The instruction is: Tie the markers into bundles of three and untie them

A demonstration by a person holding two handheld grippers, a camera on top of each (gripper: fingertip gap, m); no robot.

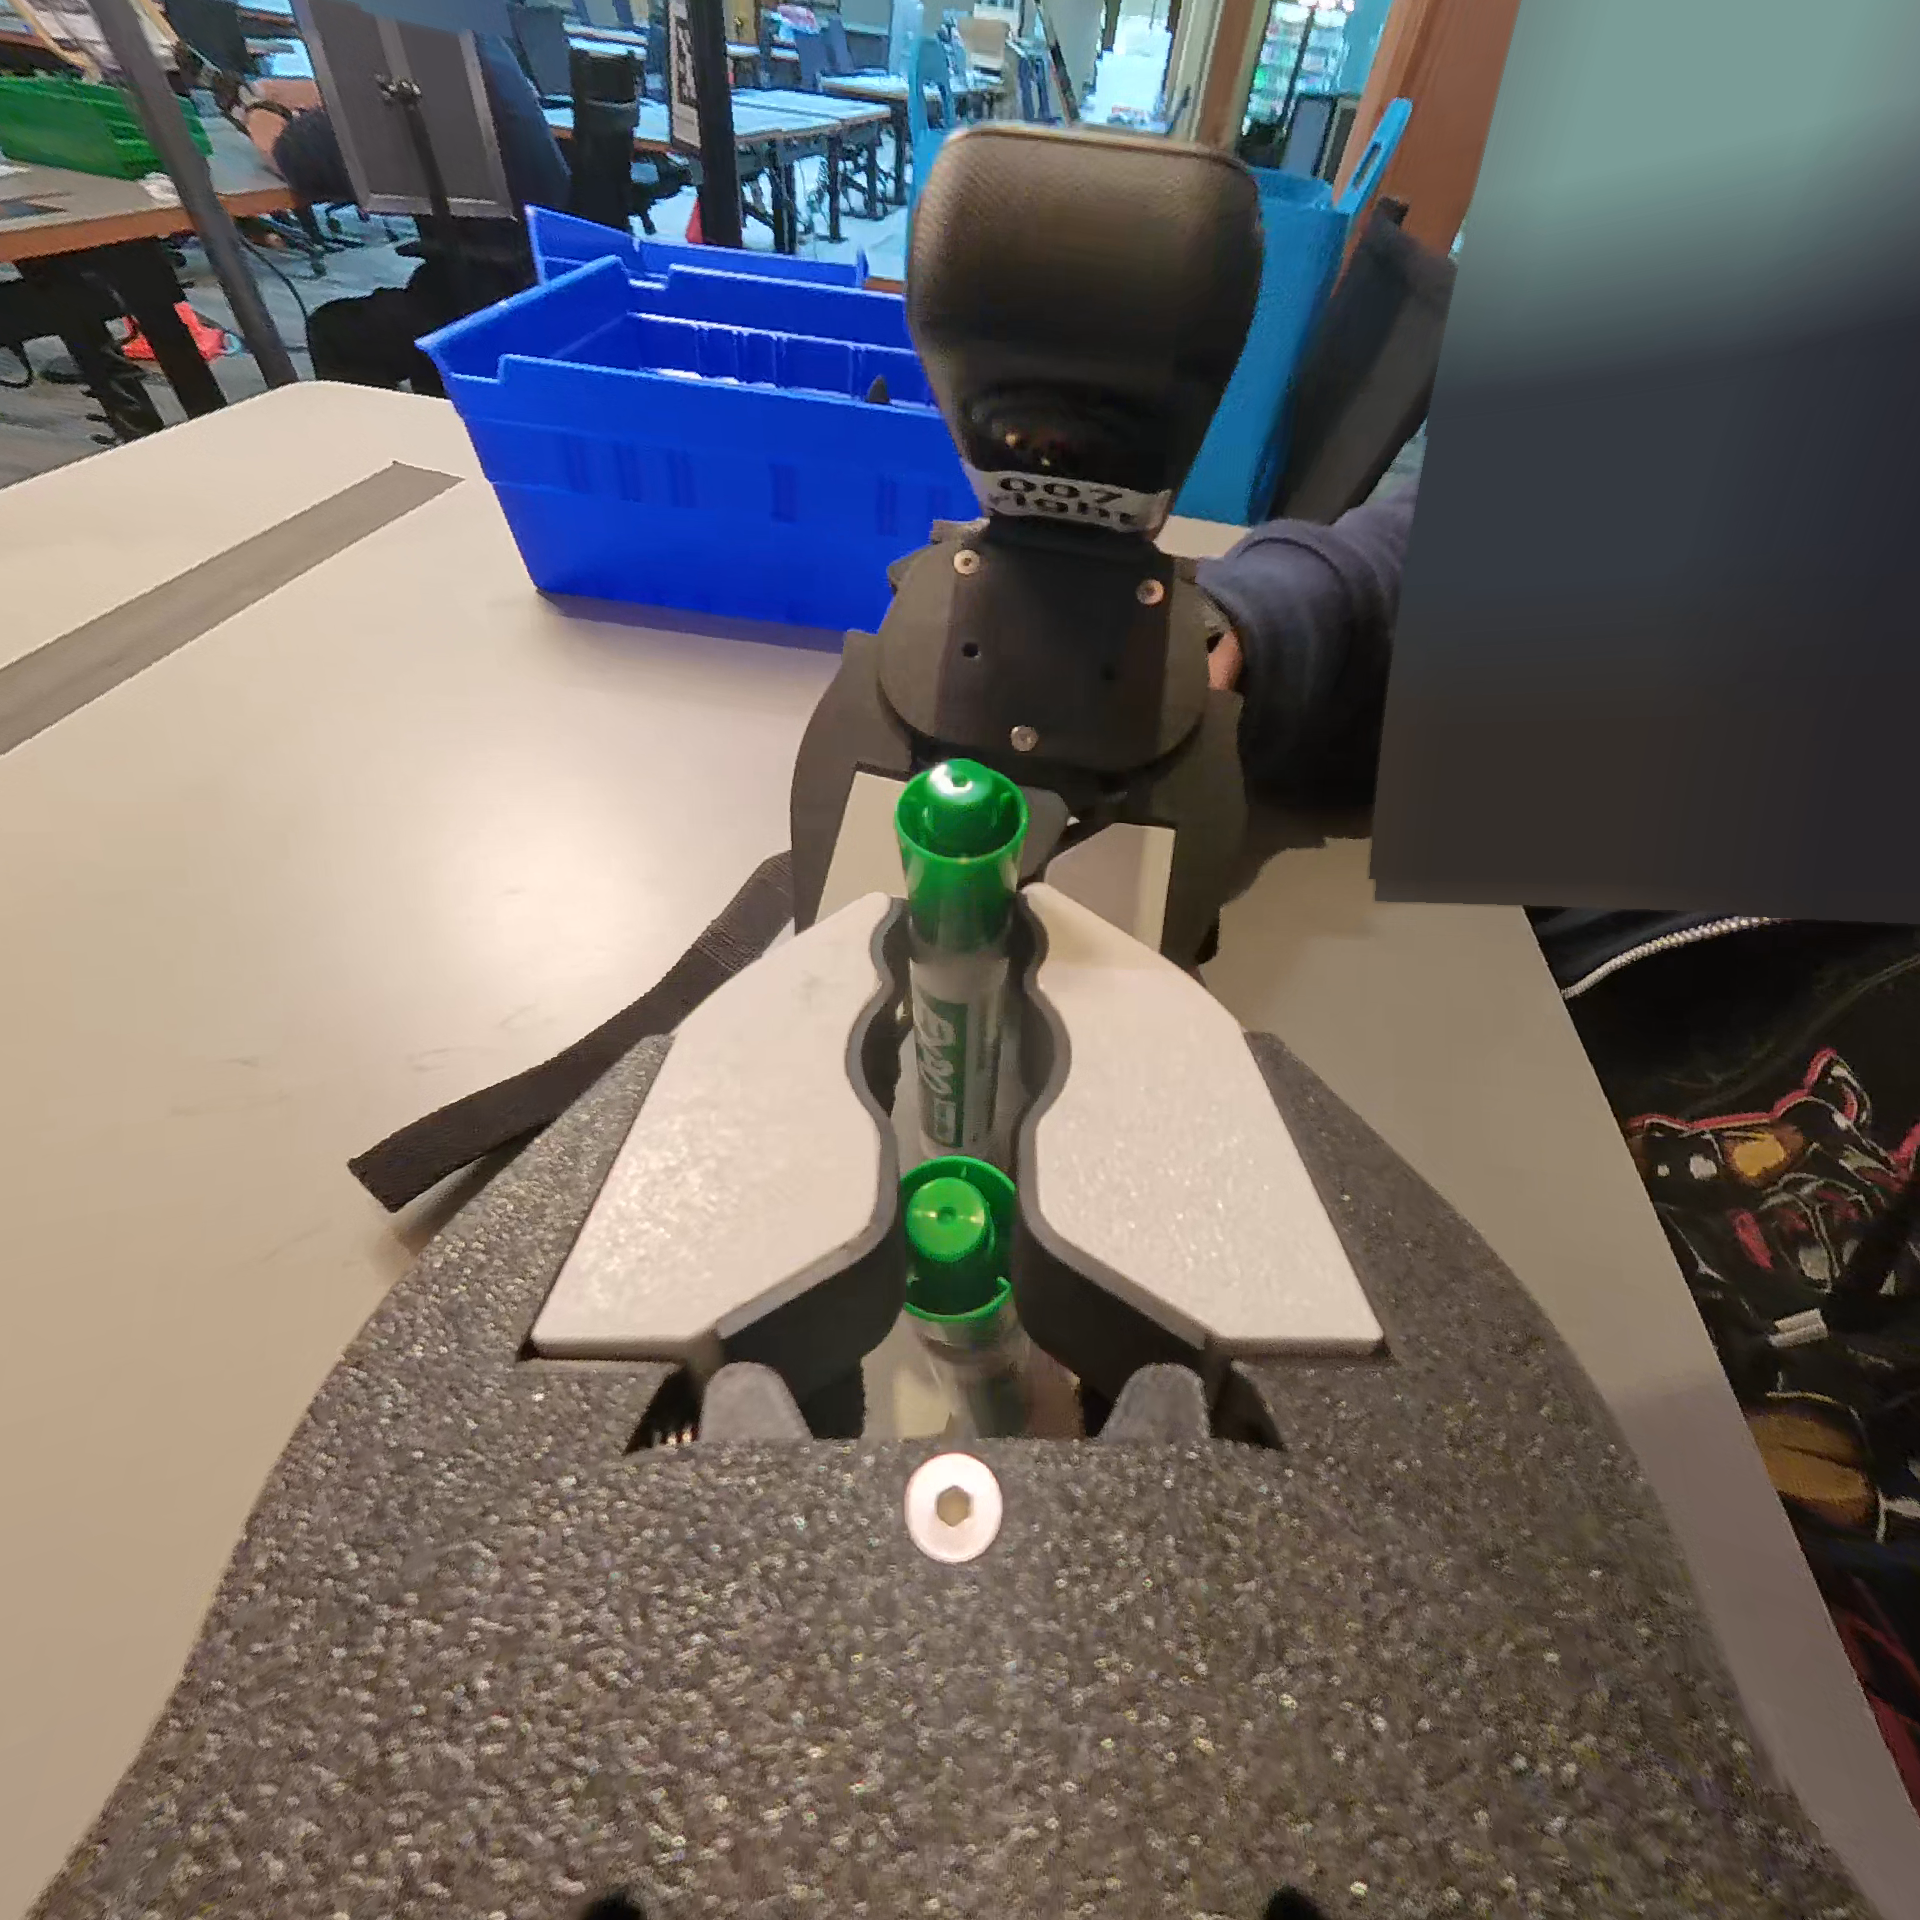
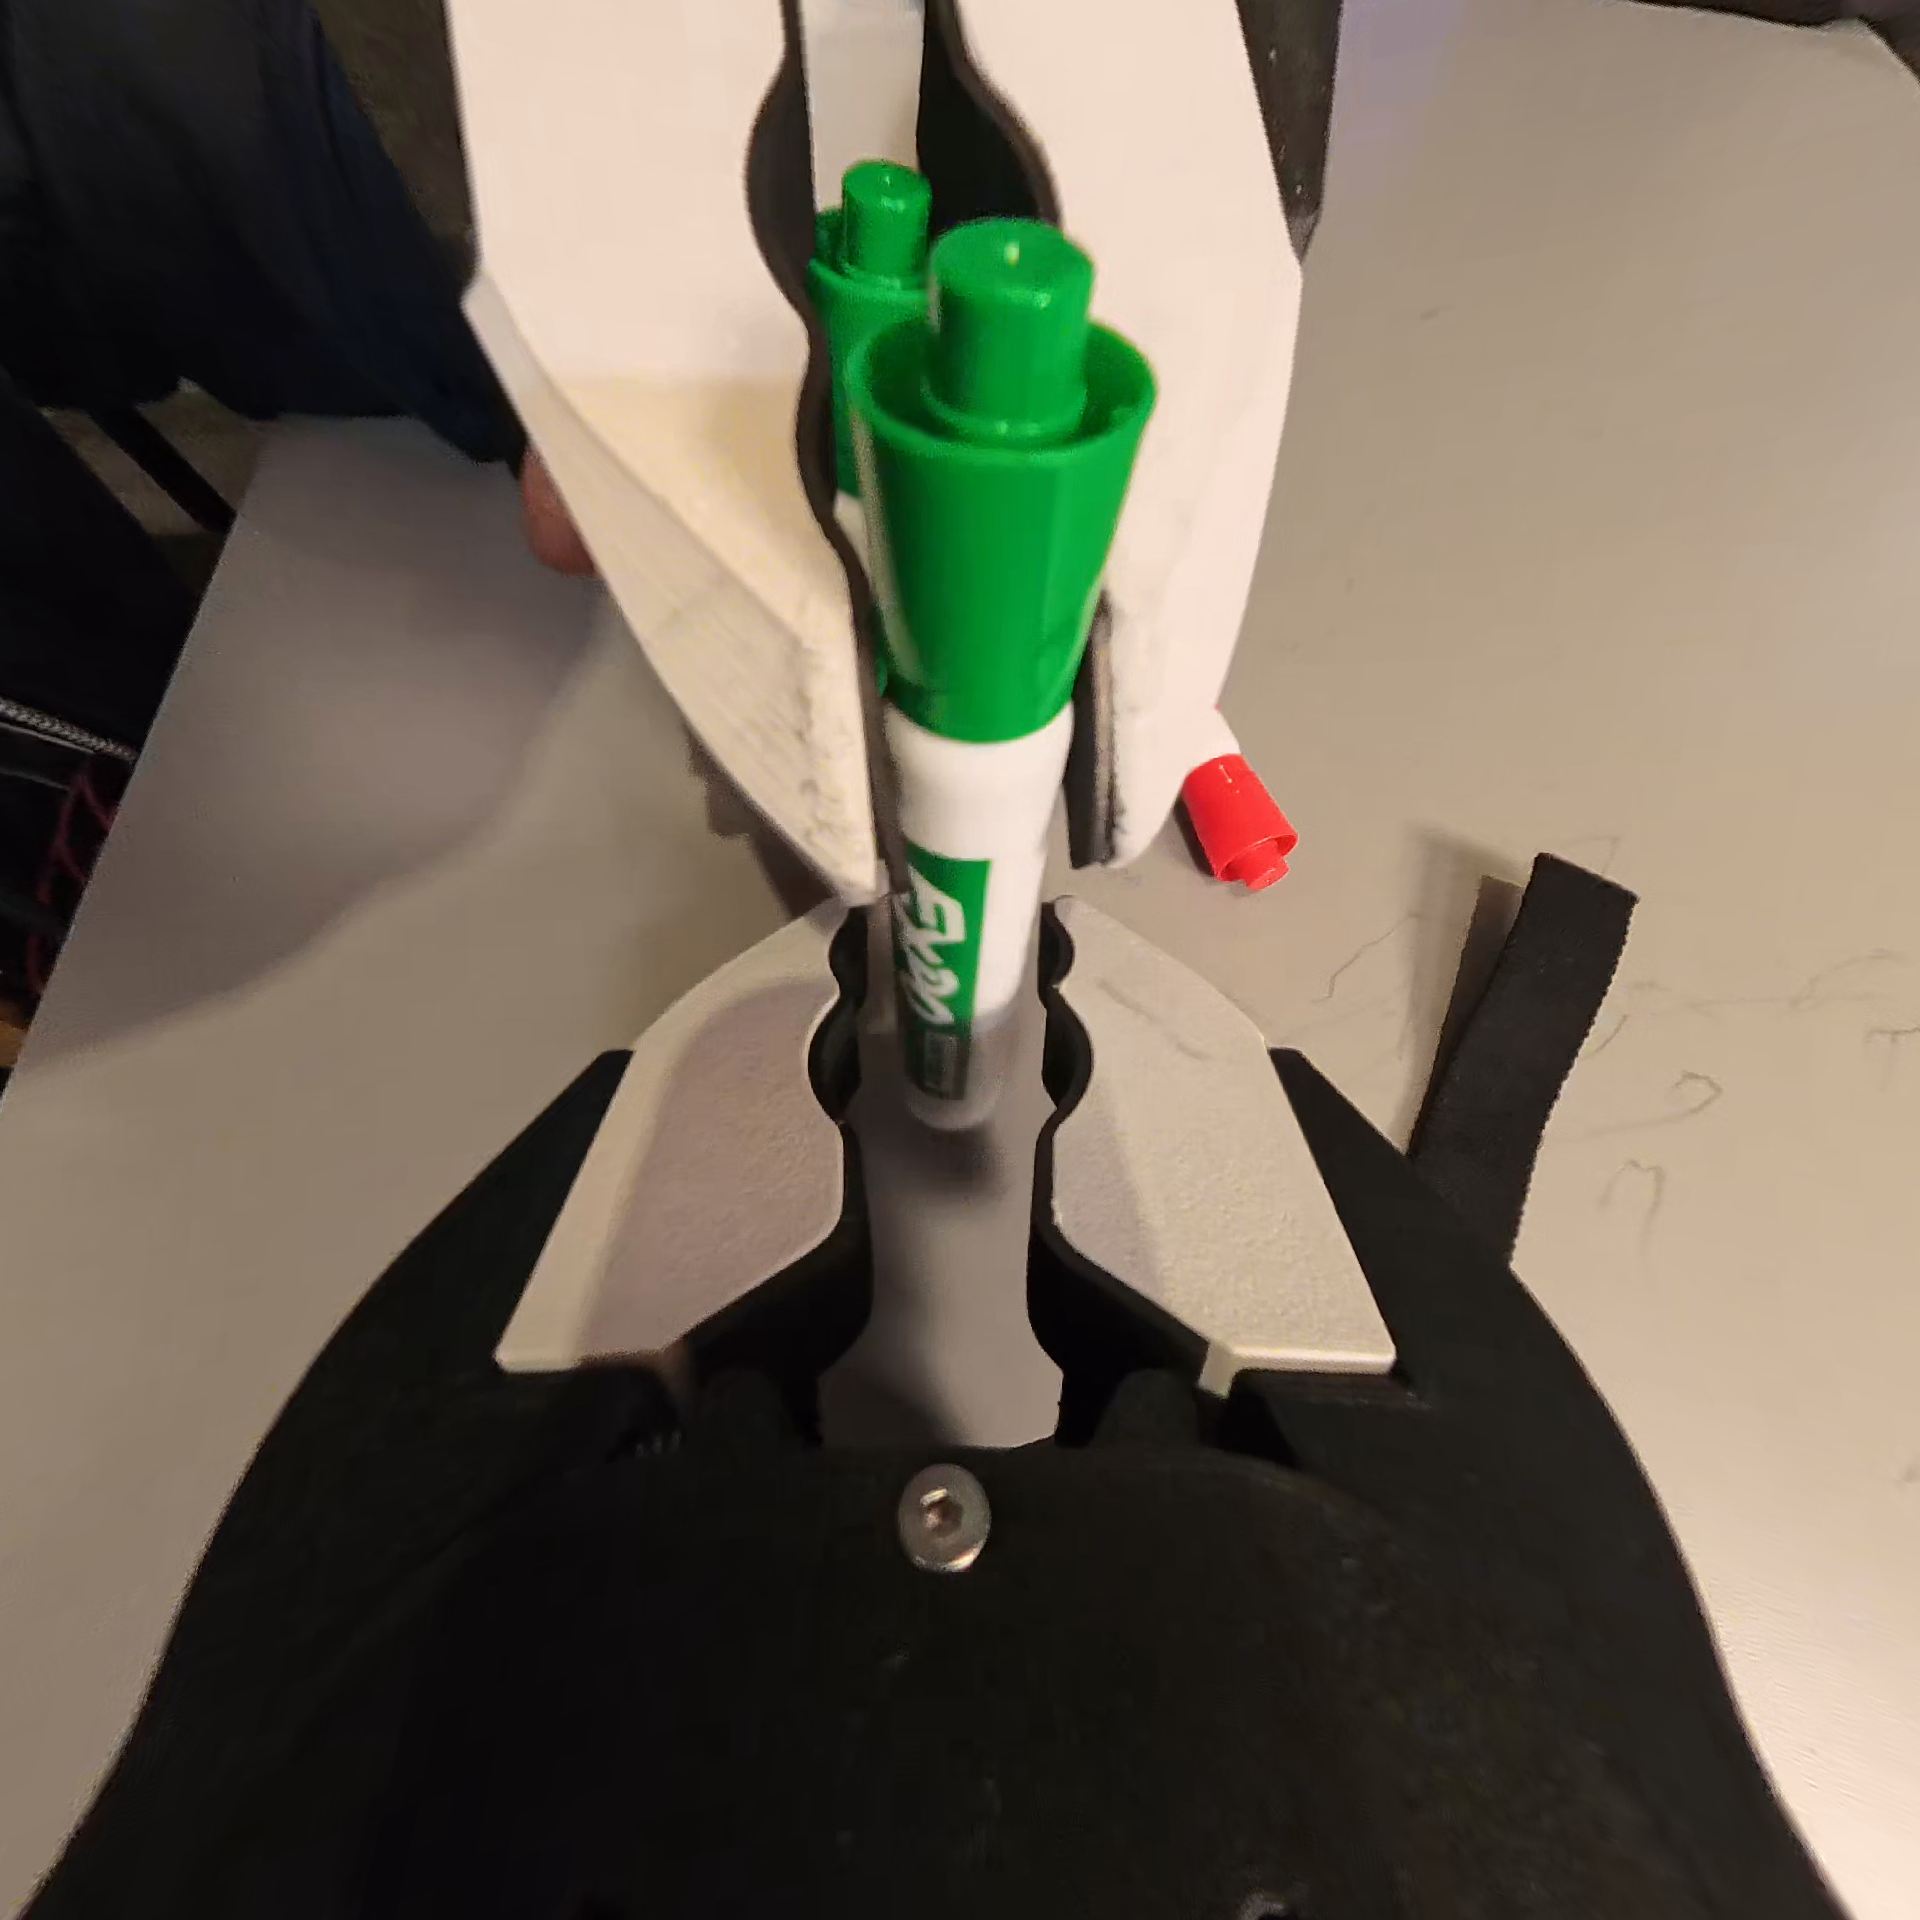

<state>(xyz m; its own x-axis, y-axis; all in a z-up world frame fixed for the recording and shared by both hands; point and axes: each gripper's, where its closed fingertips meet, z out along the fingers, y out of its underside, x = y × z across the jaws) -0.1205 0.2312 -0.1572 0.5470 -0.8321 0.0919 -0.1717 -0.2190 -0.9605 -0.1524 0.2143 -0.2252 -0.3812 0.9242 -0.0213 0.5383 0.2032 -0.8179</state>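
A: Workroom benches and chairs far back; pale table (image 1: 312, 831) up front. Leftmost, a black strap (image 1: 571, 1060) lies flat and loose on it. Nothing is tied yet.

B: Probably staged there so the bundle can be laid across it. Blue bin (image 1: 675, 468) behind?

A: Sits at the table's far edge, well apart from the work. Contents unclear.

B: Centre?

A: The left gripper (image 1: 961, 904) has its fingers pressed onto two green markers (image 1: 961, 862), caps up, side by side, barrels running down through the wavy pads. They are held near upright, likely to keep them parallel and aligned.

B: And the other one?

A: The right gripper (image 2: 951, 914) faces it, low to the table, with its fingers spread. The tail of the nearer green marker hangs between its tips with a gap on either side, so I see no pinch.

B: Steadying, or about to take over?

A: My guess is taking over; not certain.

B: Right side?

A: A red marker (image 2: 1236, 821) lies on the table just beside the left gripper's pad, plausibly the third for the bundle.
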